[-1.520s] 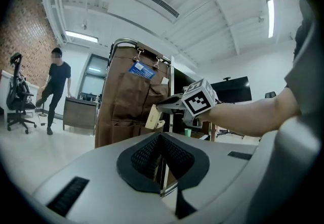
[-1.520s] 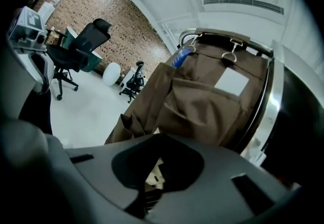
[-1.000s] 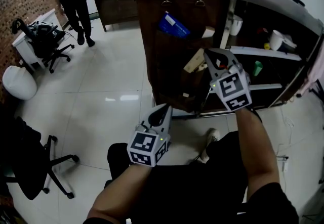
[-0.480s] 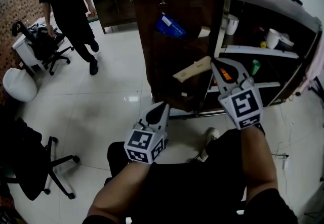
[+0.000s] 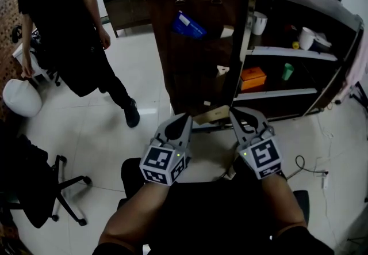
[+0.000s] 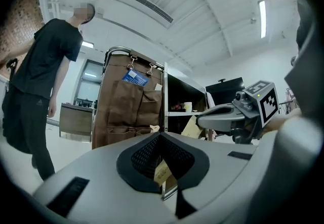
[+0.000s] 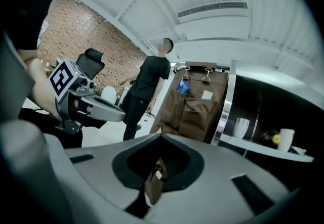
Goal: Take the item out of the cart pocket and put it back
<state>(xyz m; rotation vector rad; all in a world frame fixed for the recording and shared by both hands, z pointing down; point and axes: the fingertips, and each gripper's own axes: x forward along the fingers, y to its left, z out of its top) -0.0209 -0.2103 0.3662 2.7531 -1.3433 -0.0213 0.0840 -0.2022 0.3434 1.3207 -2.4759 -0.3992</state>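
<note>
Head view: right gripper (image 5: 241,114) clamped on tan packet (image 5: 211,114), held low in front of cart's brown pocket panel (image 5: 195,69). Item out, return pending. Beside it, left gripper (image 5: 183,123) parked, spare.
Left gripper view: jaws together, no load evident; packet at R tip, apart from pockets.
Right gripper view: jaws pinch packet edge-on, pockets ahead, prob. lined up for re-insertion.

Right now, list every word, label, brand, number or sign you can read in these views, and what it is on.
No text is readable in any view.
Blue packet in the cart pocket: print too blurred.
Orange box on the shelf: too small.
Tan item in the right tongs: no legible label.
Square markers: patterns, not letters.
</note>
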